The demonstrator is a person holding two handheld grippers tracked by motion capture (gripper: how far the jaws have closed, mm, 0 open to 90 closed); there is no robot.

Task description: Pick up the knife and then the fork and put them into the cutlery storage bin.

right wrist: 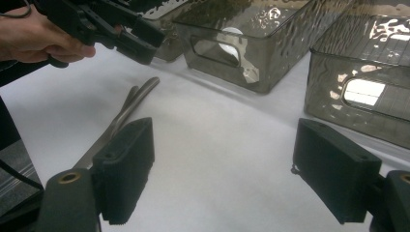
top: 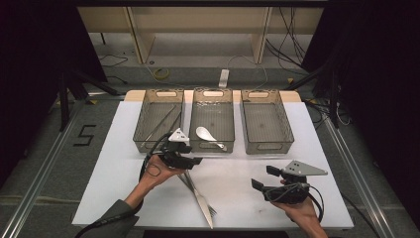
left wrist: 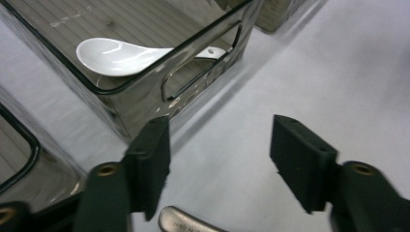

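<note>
We have our left gripper (top: 194,161) poised over the handle ends of the forks (top: 198,194) lying on the white tabletop (top: 237,173), just in front of the middle bin (top: 213,121) holding the white spoon (top: 208,135). Its jaws stand apart with nothing pressed yet. We should settle both pads around one handle before squeezing. Our right gripper (top: 261,177) waits open, well apart.

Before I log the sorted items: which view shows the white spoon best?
The left gripper view: the white spoon lies close and sharp inside the middle bin. The high view shows it small; the right gripper view gives a white patch through the bin wall.
</note>
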